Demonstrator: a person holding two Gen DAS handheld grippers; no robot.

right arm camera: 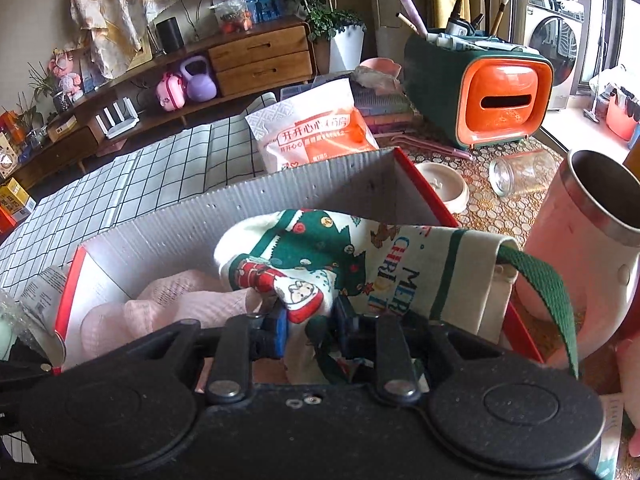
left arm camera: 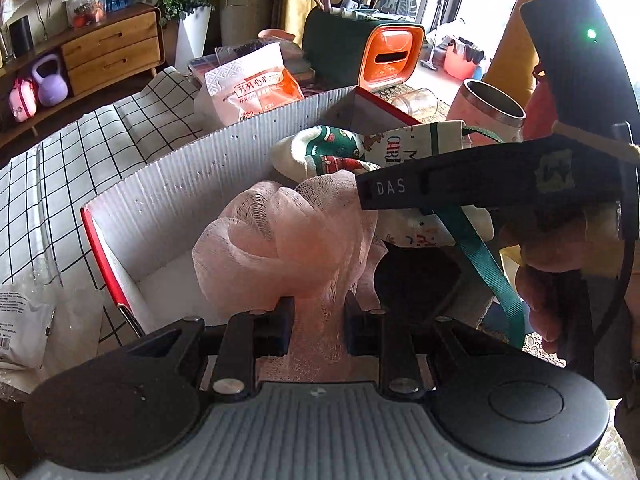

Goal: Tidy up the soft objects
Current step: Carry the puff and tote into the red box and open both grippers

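Note:
A cardboard box [left arm camera: 192, 184] with white ribbed walls and red outer faces stands open in front of me. My left gripper [left arm camera: 318, 328] is shut on a pink mesh bath pouf [left arm camera: 280, 240], which hangs over the box's inside. My right gripper [right arm camera: 310, 330] is shut on a white Christmas cloth bag [right arm camera: 320, 248] with a green tree print and a green strap [right arm camera: 552, 292], held over the right half of the box [right arm camera: 168, 236]. The pouf [right arm camera: 180, 304] shows low in the box in the right wrist view. In the left wrist view the bag [left arm camera: 332, 152] lies beyond the pouf.
A pink steel-lined cup [right arm camera: 580, 240] stands right of the box. A glass jar [right arm camera: 520, 172] lies on its side and a small bowl [right arm camera: 444, 188] sits behind. An orange snack bag [right arm camera: 316, 132], a green-and-orange brush holder [right arm camera: 480, 96] and a checked cloth [right arm camera: 140, 184] are further back.

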